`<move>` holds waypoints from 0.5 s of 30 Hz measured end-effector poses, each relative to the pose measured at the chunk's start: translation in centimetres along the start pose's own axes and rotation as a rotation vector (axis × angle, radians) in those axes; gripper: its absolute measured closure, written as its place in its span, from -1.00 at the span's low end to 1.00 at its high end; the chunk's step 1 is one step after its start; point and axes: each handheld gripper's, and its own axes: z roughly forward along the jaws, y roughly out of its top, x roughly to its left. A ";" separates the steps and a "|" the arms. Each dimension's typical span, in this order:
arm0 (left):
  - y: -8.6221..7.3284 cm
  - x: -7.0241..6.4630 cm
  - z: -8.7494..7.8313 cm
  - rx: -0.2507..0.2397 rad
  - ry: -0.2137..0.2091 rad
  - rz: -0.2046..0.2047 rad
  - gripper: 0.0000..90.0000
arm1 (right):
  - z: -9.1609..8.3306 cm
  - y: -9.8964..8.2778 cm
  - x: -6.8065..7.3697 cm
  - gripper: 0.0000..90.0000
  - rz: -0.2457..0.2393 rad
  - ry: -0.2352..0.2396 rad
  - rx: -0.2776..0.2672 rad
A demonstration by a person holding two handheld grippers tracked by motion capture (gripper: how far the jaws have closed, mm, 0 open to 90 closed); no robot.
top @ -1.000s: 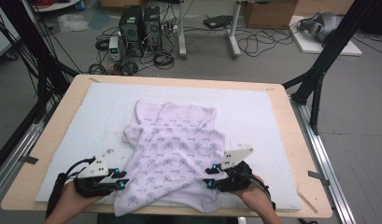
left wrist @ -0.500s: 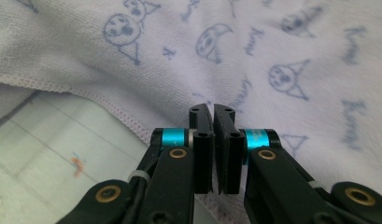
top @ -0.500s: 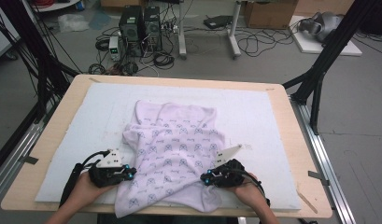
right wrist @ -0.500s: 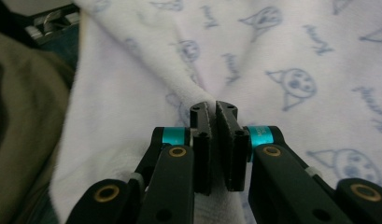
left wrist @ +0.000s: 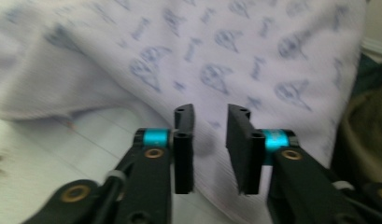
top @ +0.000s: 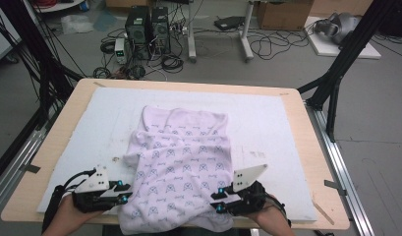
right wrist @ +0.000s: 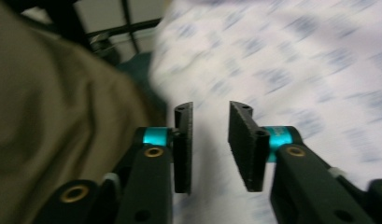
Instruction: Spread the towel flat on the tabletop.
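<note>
Lying crumpled at lower centre of the high view, one soft lilac garment point(top: 181, 167) with a blue repeated print runs lengthwise from the near edge up-frame on one white foam mat point(top: 267, 123). Two grippers flank it: left gripper point(top: 122, 191) and right gripper point(top: 219, 199), jaws just reopened, apart, gripping nothing.

A pale lilac garment point(top: 179, 172) printed with small blue motifs lies on a white mat point(top: 267, 123) over a light wooden table point(top: 314, 162).
</note>
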 end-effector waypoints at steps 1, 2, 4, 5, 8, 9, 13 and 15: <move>0.2 0.4 0.3 -0.003 0.005 0.000 0.43 | 0.1 0.2 -0.5 0.42 0.000 -0.029 0.000; 0.3 0.7 0.8 -0.001 0.012 -0.005 0.41 | 0.2 0.4 -1.0 0.40 0.003 -0.049 0.012; 0.4 1.3 1.8 0.013 0.018 -0.010 0.38 | 0.9 0.3 -2.3 0.34 0.025 -0.064 0.016; 0.5 1.6 2.4 0.021 0.018 -0.010 0.37 | 1.3 0.2 -2.8 0.32 0.034 -0.080 0.029; 0.6 1.9 4.1 0.054 0.019 -0.009 0.43 | 2.6 -0.4 -4.7 0.24 0.048 -0.160 0.113; 0.6 1.9 4.1 0.054 0.019 -0.009 0.48 | 2.6 -0.4 -4.7 0.24 0.048 -0.160 0.113; 0.6 1.9 5.0 0.066 0.007 -0.014 0.76 | 3.6 -1.3 -6.1 0.50 0.054 -0.207 0.155; 0.5 1.8 4.7 0.069 0.012 -0.015 0.86 | 3.5 -1.4 -6.0 0.84 0.055 -0.180 0.146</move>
